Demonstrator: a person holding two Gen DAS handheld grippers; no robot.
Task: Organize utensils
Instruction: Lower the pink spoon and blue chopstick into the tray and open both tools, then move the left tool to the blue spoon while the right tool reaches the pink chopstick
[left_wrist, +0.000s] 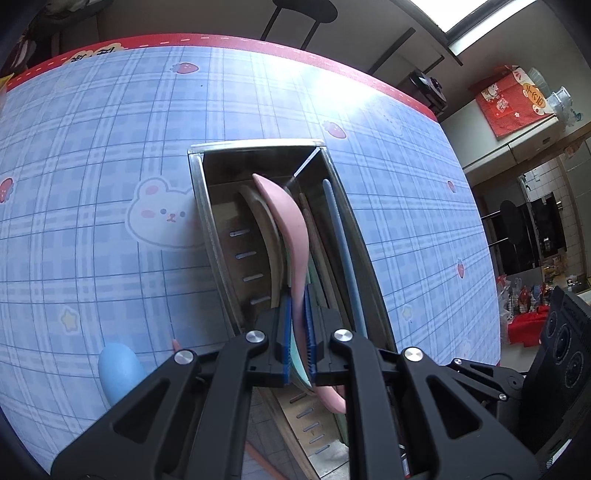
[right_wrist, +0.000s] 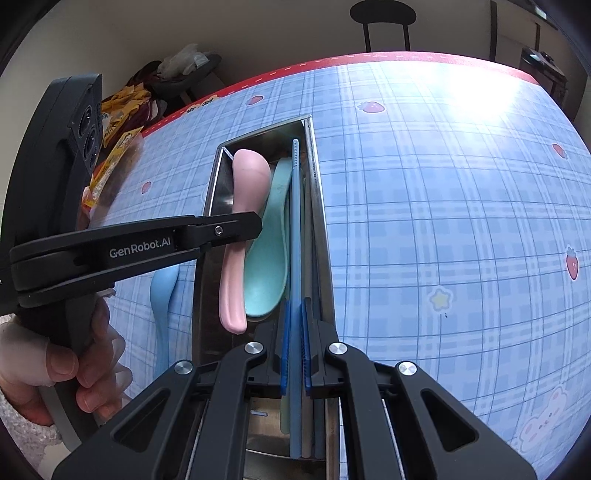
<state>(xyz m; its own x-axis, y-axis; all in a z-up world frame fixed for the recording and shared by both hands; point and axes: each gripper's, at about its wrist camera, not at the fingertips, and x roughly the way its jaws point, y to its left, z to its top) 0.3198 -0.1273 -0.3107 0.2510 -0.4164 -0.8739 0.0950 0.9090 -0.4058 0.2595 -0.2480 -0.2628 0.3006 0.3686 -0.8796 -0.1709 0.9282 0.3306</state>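
Observation:
A steel utensil box (left_wrist: 201, 192) (right_wrist: 320, 206) lies on the table. My left gripper (left_wrist: 298, 325) is shut on a pink spoon (left_wrist: 291, 225) and holds it on edge just above the box; the spoon (right_wrist: 240, 236) and the left gripper's fingers (right_wrist: 221, 230) also show in the right wrist view. My right gripper (right_wrist: 294, 332) is shut on a blue chopstick (right_wrist: 294, 221) lying along the box's right side; that chopstick (left_wrist: 341, 243) shows in the left view too. A mint spoon (right_wrist: 269, 266) lies in the box. A light blue spoon (left_wrist: 120, 369) (right_wrist: 162, 295) lies on the table left of the box.
The table has a blue checked cloth (left_wrist: 92, 155) with a red far edge (left_wrist: 258, 40). A black chair (right_wrist: 384, 22) stands beyond it. Snack packets (right_wrist: 114, 147) lie at the table's left edge. Shelves and clutter (left_wrist: 532, 295) are off to the right.

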